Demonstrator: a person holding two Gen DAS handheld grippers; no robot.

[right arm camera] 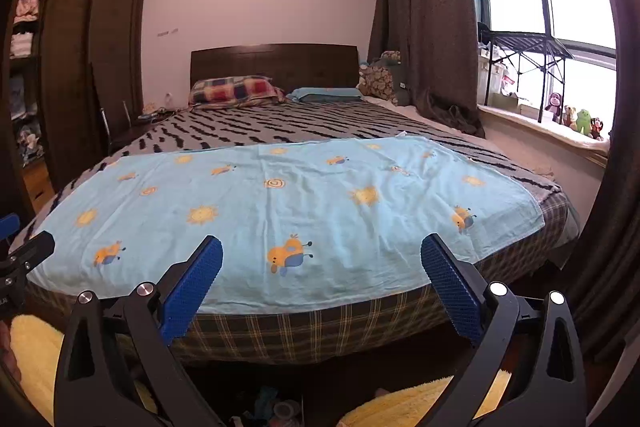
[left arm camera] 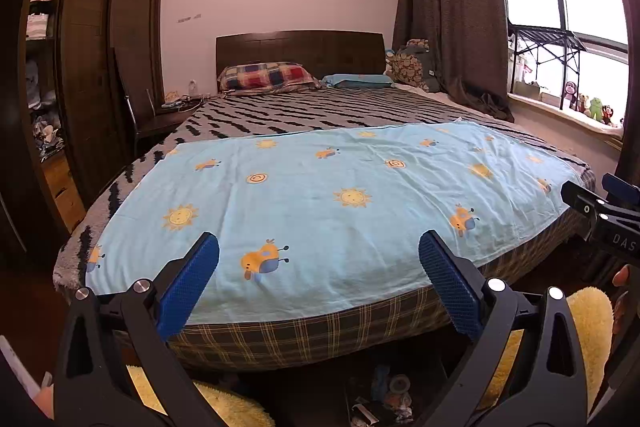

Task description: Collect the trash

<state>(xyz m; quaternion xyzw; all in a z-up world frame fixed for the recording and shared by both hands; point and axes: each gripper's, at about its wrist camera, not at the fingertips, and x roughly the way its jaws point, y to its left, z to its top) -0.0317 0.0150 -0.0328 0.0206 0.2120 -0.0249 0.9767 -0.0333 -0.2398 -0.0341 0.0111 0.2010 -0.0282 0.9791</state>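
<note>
Left wrist view: the left gripper (left arm camera: 319, 251) hangs spread wide above the bed's foot, holding nothing. Trash (left arm camera: 380, 403) (small crumpled wrappers) lies on the dark floor below. The right gripper (right arm camera: 322, 253) is likewise spread over the blue sheet (right arm camera: 280, 211).

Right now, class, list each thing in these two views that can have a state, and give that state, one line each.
left gripper: open, empty
right gripper: open, empty
blue sheet: spread flat over the bed's foot
curtain: drawn aside from the window
wardrobe: open, clothes showing
trash: loose on the floor below the bed's foot
checked pillow: lying at the headboard
</note>
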